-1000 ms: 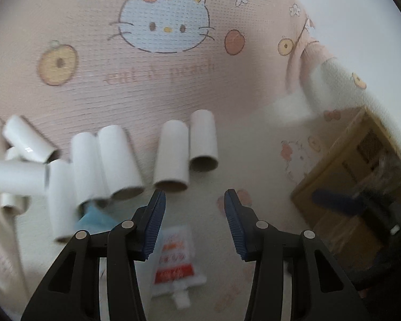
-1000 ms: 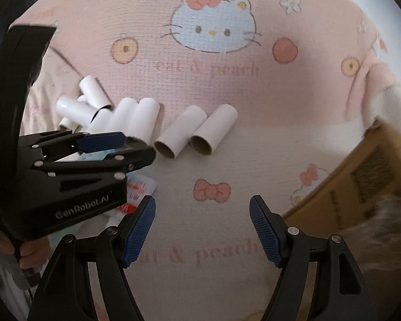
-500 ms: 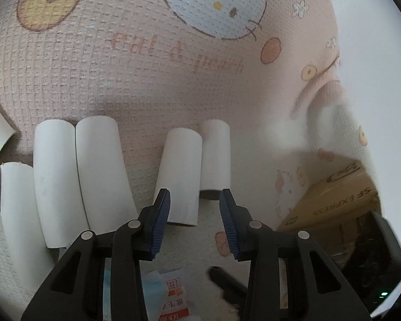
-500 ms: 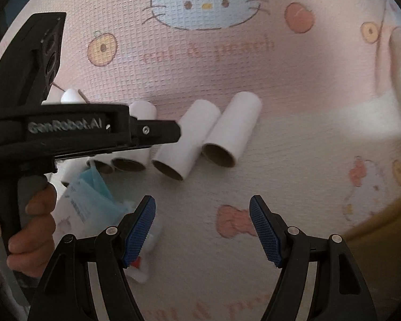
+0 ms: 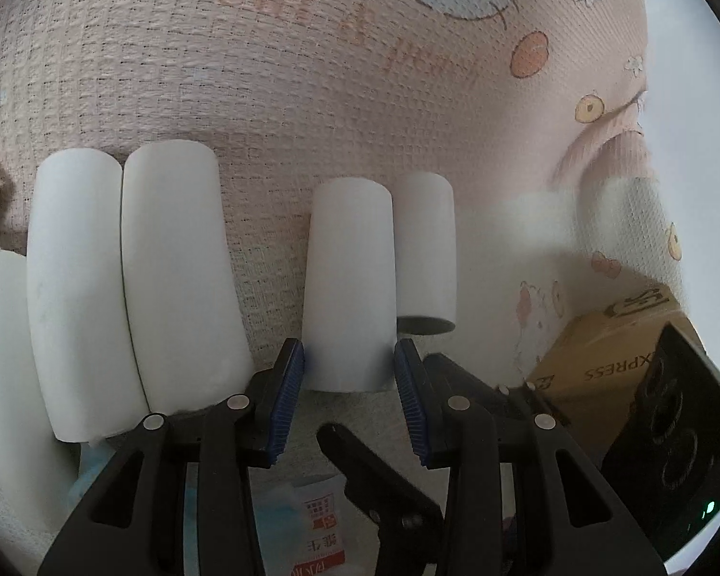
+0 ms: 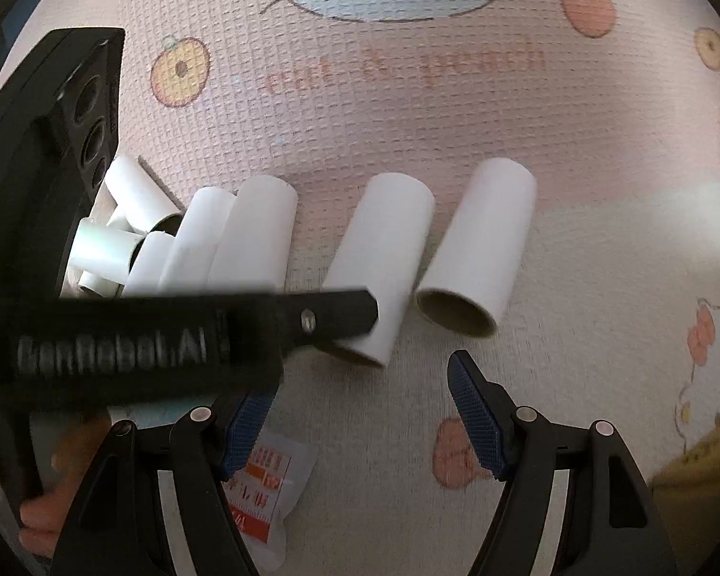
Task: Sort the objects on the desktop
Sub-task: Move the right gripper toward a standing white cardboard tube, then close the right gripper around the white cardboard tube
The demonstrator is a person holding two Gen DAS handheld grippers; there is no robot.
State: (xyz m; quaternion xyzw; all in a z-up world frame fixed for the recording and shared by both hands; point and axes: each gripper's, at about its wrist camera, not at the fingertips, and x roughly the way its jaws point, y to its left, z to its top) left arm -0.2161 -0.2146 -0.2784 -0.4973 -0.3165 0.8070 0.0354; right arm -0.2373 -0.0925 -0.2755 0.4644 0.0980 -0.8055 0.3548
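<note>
Several white cardboard tubes lie on a pink cartoon-cat cloth (image 6: 360,110). My left gripper (image 5: 349,386) straddles the near end of one tube (image 5: 348,278). Its blue pads sit close beside the tube's sides, and I see no squeeze on it. In the right wrist view that same tube (image 6: 384,240) is crossed by the left gripper's finger (image 6: 331,317). My right gripper (image 6: 360,384) stands wide open just short of the neighbouring tube (image 6: 480,245), with nothing between its fingers. One right finger (image 5: 365,465) shows under the left gripper.
Two more tubes (image 5: 168,278) lie side by side to the left, and a loose pile of tubes (image 6: 120,221) beyond them. A red-and-white sachet (image 6: 264,499) lies near the grippers. A cardboard box (image 5: 600,365) stands at the right. A hand (image 6: 38,523) holds the left gripper.
Both grippers have dropped and come closer to the tubes. The left jaws narrowed, the left gripper rolled, and its fingers now flank one tube's end. The right jaws stayed wide.
</note>
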